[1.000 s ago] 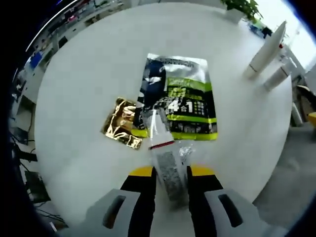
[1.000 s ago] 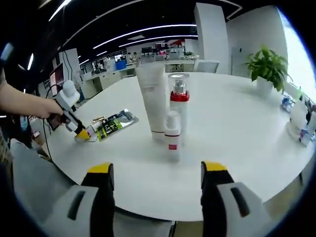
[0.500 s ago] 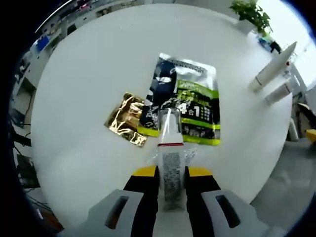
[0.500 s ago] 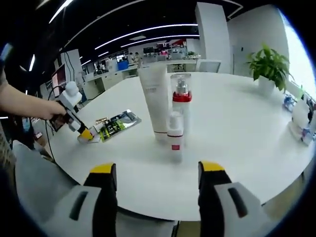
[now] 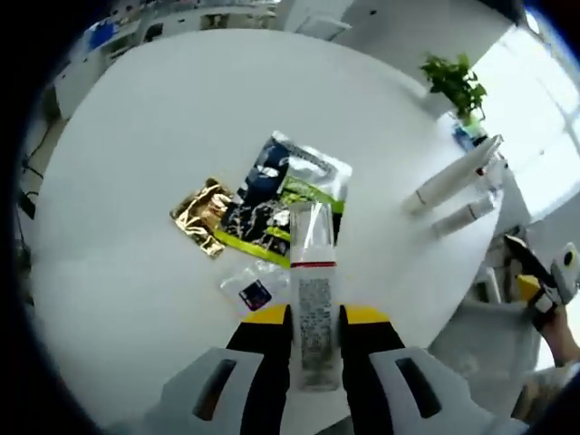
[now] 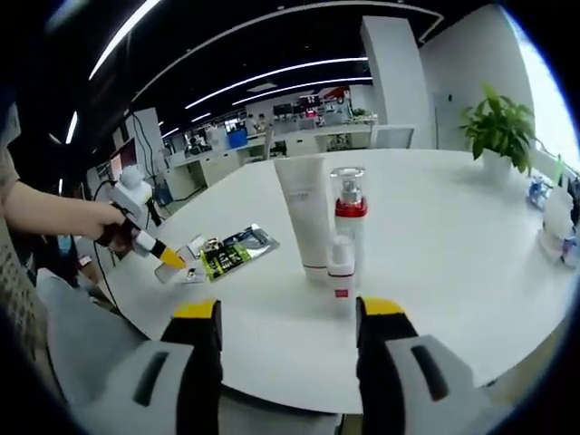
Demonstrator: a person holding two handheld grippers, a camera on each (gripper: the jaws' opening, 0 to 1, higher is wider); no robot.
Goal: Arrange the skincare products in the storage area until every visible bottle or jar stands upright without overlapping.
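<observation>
Between the yellow-tipped jaws of the left gripper, a clear tube with a red band is clamped, its body running forward along the jaws above the round white table. Just beyond the tips lies a small clear packet with a dark label, then a black-and-green foil pouch lying flat, with a gold foil sachet at its edge. Farther across the table, two white containers stand side by side, and a potted plant sits near the far edge.

From the right gripper view, the right gripper holds nothing, jaws spread wide at the near table edge. Ahead stand a tall white tube, a pump bottle with a red collar, and a small bottle in front, closely grouped. A hand holds the other gripper at left. Office desks and ceiling strip lights fill the background.
</observation>
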